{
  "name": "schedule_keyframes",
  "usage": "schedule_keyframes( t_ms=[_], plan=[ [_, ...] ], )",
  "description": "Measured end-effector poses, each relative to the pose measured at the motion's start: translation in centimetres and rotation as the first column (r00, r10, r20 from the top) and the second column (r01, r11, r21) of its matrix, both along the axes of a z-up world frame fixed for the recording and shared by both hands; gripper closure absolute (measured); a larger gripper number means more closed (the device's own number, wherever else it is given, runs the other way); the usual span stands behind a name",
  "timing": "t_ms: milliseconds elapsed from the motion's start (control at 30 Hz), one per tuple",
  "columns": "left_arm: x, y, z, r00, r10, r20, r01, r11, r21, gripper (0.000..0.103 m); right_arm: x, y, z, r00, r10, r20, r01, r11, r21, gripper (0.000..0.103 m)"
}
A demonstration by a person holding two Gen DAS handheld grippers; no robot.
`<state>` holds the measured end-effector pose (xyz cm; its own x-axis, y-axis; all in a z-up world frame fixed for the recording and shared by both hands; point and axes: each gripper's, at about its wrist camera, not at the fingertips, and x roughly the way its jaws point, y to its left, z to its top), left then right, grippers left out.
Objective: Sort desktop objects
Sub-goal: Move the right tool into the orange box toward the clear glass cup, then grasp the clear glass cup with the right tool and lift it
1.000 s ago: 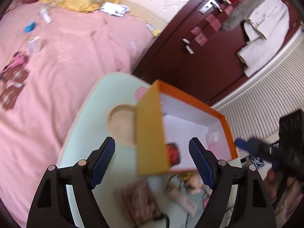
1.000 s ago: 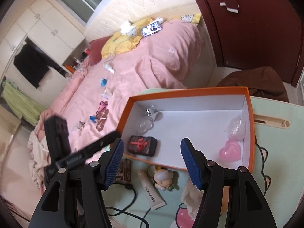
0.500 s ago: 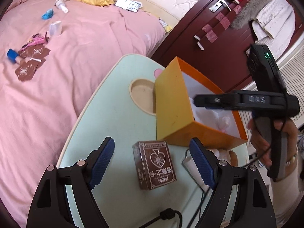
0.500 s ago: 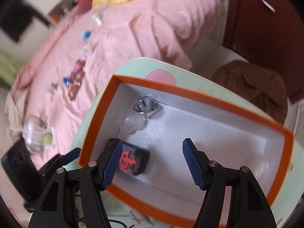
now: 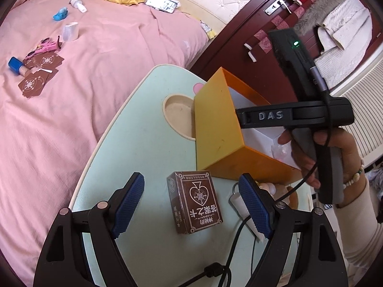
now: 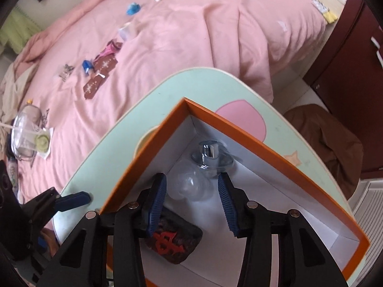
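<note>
L gripper jaws apart, straddling card box near table's front edge, box's long axis along fingers; R gripper just narrowed, empty, in orange box.

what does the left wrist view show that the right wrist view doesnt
Only the left wrist view shows the brown card box standing on the table between the open left claw, the person's hand holding the other tool, and the door handle.

Only the right wrist view shows inside the orange box: a clear bottle between the right claw, whose jaws have just been closing, and a dark case.

Both show the orange box, green table and pink bed.
</note>
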<state>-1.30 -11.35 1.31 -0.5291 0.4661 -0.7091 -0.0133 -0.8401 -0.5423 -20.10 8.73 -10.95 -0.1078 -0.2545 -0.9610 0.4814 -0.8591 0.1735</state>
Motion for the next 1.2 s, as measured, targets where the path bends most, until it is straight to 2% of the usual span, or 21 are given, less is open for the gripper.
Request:
schedule_keyframes(
  t_ms=[100, 267, 333, 400, 467, 733, 1200],
  plan=[
    [0.0, -0.1, 0.0, 1.0, 0.003, -0.001, -0.003, 1.0, 0.005, 0.022, -0.2, 0.6, 0.1, 0.997, -0.072, 0.002, 0.072, 0.997, 0.02, 0.065],
    [0.0, -0.3, 0.0, 1.0, 0.004, -0.003, -0.004, 1.0, 0.008, 0.022, 0.3, 2.7, 0.1, 0.981, -0.188, -0.041, 0.192, 0.972, 0.132, 0.065],
    [0.0, -0.3, -0.1, 1.0, 0.001, -0.005, -0.001, 1.0, 0.006, 0.022, 0.6, 3.9, 0.4, 0.975, -0.217, -0.047, 0.221, 0.967, 0.125, 0.064],
    [0.0, -0.3, -0.1, 1.0, 0.0, -0.006, 0.0, 1.0, 0.004, 0.022, 1.1, 4.7, 1.2, 0.974, -0.221, -0.048, 0.223, 0.973, 0.05, 0.064],
    [0.0, -0.3, -0.1, 1.0, -0.001, -0.008, 0.001, 1.0, 0.003, 0.022, 1.6, 4.8, 1.9, 0.977, -0.208, -0.056, 0.209, 0.978, 0.017, 0.064],
    [0.1, -0.4, -0.1, 1.0, 0.002, -0.004, -0.002, 1.0, 0.001, 0.022, 1.3, 3.1, 2.0, 0.987, -0.142, -0.081, 0.145, 0.989, 0.039, 0.064],
    [0.1, -0.5, -0.1, 1.0, 0.001, -0.01, -0.001, 1.0, 0.0, 0.022, 2.0, 6.1, 0.0, 0.986, -0.163, -0.031, 0.163, 0.986, 0.025, 0.062]
  ],
)
